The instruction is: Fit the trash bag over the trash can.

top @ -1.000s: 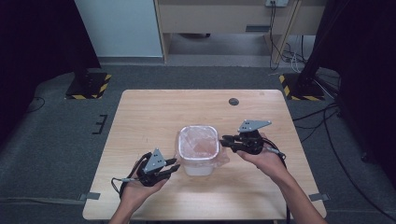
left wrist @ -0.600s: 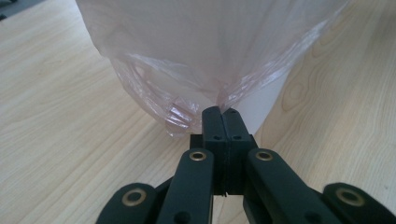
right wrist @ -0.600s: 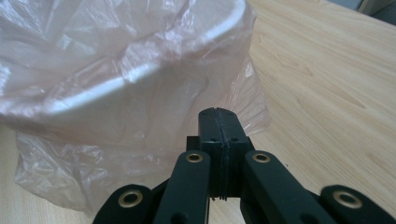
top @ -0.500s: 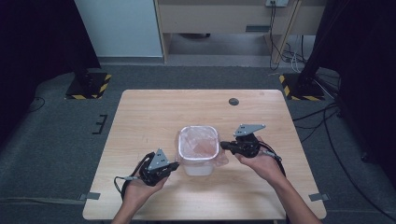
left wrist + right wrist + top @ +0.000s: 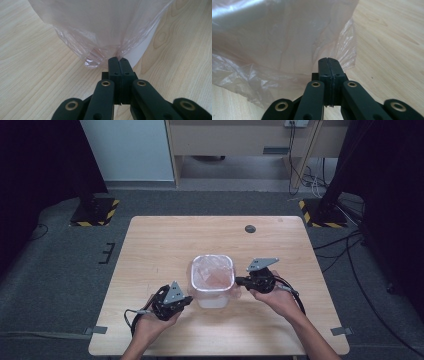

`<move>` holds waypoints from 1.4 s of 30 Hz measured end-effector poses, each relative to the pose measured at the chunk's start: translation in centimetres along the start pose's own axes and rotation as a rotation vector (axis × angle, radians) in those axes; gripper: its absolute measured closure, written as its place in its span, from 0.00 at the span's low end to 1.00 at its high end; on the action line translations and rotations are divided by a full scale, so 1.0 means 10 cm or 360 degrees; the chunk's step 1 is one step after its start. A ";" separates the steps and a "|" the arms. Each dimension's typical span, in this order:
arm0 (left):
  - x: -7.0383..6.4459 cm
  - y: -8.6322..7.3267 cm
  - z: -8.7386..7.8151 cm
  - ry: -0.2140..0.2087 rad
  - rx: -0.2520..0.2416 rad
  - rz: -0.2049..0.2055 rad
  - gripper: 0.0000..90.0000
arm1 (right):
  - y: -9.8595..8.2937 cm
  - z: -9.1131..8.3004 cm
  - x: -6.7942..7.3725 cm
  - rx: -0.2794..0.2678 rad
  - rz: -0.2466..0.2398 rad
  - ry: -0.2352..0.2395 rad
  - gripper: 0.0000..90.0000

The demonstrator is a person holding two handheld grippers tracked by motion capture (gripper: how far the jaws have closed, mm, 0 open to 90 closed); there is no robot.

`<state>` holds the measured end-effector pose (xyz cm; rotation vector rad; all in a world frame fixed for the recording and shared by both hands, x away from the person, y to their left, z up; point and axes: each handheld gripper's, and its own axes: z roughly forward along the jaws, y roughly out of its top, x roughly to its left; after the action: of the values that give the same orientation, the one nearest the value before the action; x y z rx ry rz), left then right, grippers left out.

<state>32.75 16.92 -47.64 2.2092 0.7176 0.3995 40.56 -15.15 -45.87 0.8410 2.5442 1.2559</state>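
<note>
While the person stood at the bottom of the high view, there was one white bin [image 5: 212, 292] near the middle of the table [image 5: 165, 245], a little below the middle of the frame. One thin pink plastic bag [image 5: 212, 274] sat inside it, and the bag's edge hung down over the bin's outside. There were two grippers, one in each hand. One small dark round spot [image 5: 250, 228] sat on the wood near the top edge of the table, well apart from the bin.

The left gripper [image 5: 186, 299] was at the lower left of the bin, just beside its corner. The left hand [image 5: 150, 322] held it from below, with the forearm coming up from the bottom of the frame. In the left gripper view its two black jaws were pressed together right at the bag's hanging edge [image 5: 100, 53]. I could not tell for sure if plastic was caught between them.

The right gripper [image 5: 239, 281] was at the right side of the bin, pointing left at it. The right hand [image 5: 280, 300] held it, and the arm ran down to the lower right. In the right gripper view its jaws were pressed together too, against the crinkly bag [image 5: 274, 50].
</note>
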 end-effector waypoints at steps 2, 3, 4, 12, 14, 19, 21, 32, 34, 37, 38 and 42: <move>0.01 -0.01 -0.02 0.0018 -0.0022 -0.0016 0.93 | 0.01 -0.03 -0.01 -0.0038 0.0018 -0.0004 0.85; 0.02 -0.02 -0.07 0.0028 -0.0057 -0.0028 0.81 | 0.02 -0.12 -0.04 -0.0116 0.0046 -0.0041 0.74; 0.03 -0.03 -0.11 0.0022 -0.0074 -0.0045 0.78 | 0.03 -0.18 -0.05 -0.0155 0.0064 -0.0050 0.71; 0.12 -0.02 -0.35 0.0048 -0.0214 -0.0093 0.69 | 0.14 -0.52 -0.05 -0.0302 0.0045 -0.0085 0.67; 0.16 0.01 -0.38 0.0057 -0.0245 -0.0102 0.67 | 0.25 -0.60 0.01 -0.0340 -0.0005 -0.0074 0.68; 0.24 0.08 -0.32 0.0086 -0.0239 -0.0114 0.61 | 0.46 -0.54 0.14 -0.0332 -0.0068 -0.0010 0.74; 0.29 0.13 -0.27 0.0102 -0.0231 -0.0110 0.59 | 0.54 -0.47 0.20 -0.0317 -0.0092 0.0013 0.77; 0.40 0.19 -0.17 0.0113 -0.0226 -0.0101 0.56 | 0.92 0.00 0.46 -0.0071 -0.0258 0.0083 0.92; 0.43 0.21 -0.14 0.0108 -0.0229 -0.0106 0.56 | 0.97 0.12 0.49 0.0036 -0.0300 0.0075 0.97; 0.43 0.22 -0.12 0.0106 -0.0226 -0.0094 0.56 | 0.98 0.23 0.52 0.0144 -0.0367 0.0044 0.97; 0.43 0.22 -0.11 0.0105 -0.0227 -0.0091 0.56 | 0.99 0.26 0.52 0.0166 -0.0372 0.0042 0.95; 0.43 0.24 -0.10 0.0109 -0.0227 -0.0070 0.57 | 0.99 0.34 0.53 0.0196 -0.0386 0.0003 0.77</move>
<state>36.52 18.82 -44.93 2.0507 0.7497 0.4908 41.61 -5.14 -39.87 0.5310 2.6502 1.0371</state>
